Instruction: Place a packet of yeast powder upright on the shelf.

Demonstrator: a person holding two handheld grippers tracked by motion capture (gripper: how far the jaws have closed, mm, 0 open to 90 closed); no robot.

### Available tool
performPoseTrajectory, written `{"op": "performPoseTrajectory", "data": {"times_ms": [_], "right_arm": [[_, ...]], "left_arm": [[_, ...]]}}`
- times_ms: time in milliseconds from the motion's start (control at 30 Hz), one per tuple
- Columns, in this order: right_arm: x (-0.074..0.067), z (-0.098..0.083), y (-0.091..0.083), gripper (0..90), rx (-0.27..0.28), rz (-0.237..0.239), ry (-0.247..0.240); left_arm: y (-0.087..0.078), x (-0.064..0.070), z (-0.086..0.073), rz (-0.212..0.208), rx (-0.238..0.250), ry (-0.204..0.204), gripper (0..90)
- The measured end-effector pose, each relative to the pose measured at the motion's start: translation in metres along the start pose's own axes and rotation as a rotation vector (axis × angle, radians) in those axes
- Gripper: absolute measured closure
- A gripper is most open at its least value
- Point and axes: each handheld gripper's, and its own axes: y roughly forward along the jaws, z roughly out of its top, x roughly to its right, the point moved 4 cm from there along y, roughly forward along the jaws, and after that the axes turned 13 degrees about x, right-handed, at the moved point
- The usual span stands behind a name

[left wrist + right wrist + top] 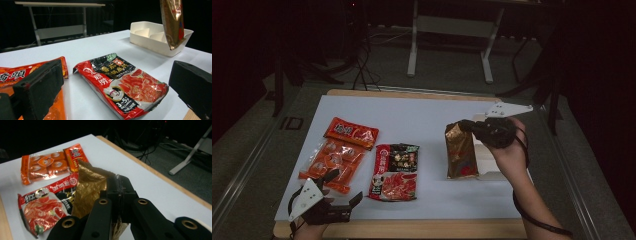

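two grippers are at work. the right gripper is clamped on the top edge of a gold foil pouch, which hangs above the white table beside a white divided tray. the left gripper, jaws spread wide, rests at the near edge by a red hotpot-base packet and an orange snack bag.

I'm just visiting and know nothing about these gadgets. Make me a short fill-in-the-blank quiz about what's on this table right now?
1. The right gripper is shut on the top edge of the shiny ____ foil packet.
2. In the left gripper view, that packet hangs in front of the white divided ____.
3. The left gripper holds nothing; its jaws stand ____.
4. The red-and-black soup-base pouch lies flat between the foil packet and the ____ snack bag.

Missing words: gold; tray; open; orange
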Motion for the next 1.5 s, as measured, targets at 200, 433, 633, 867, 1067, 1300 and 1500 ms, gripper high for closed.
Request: {"op": "performPoseTrajectory", "data": {"times_ms": [200, 433, 633, 867, 1067, 1300, 1500], "right_arm": [[0.015, 0.011, -0.001, 89.0, 0.041, -0.038, -0.028], [0.047, 0.021, -0.003, 89.0, 0.067, -0.08, -0.03], [0.068, 0.028, -0.006, 89.0, 0.078, -0.119, -0.059], [0.094, 0.035, -0.012, 88.9, 0.103, -0.17, -0.08], [0.115, 0.038, -0.012, 89.0, 0.118, -0.181, -0.088], [0.138, 0.035, -0.006, 88.7, 0.122, -0.201, -0.09], [0.157, 0.027, -0.002, 88.5, 0.158, -0.213, -0.099]], "left_arm": [[0.0, 0.0, 0.0, 0.0, -0.001, -0.001, 0.3], [-0.001, -0.001, -0.001, 0.003, -0.004, -0.005, 0.3], [-0.002, 0.0, -0.001, 0.005, -0.006, -0.002, 0.3], [-0.004, 0.0, -0.001, 0.01, -0.006, -0.001, 0.3], [-0.006, 0.0, -0.002, 0.015, -0.012, 0.0, 0.3], [-0.009, 0.0, -0.004, 0.029, -0.019, 0.001, 0.3], [-0.012, 0.001, -0.004, 0.04, -0.021, 0.002, 0.3]]}}
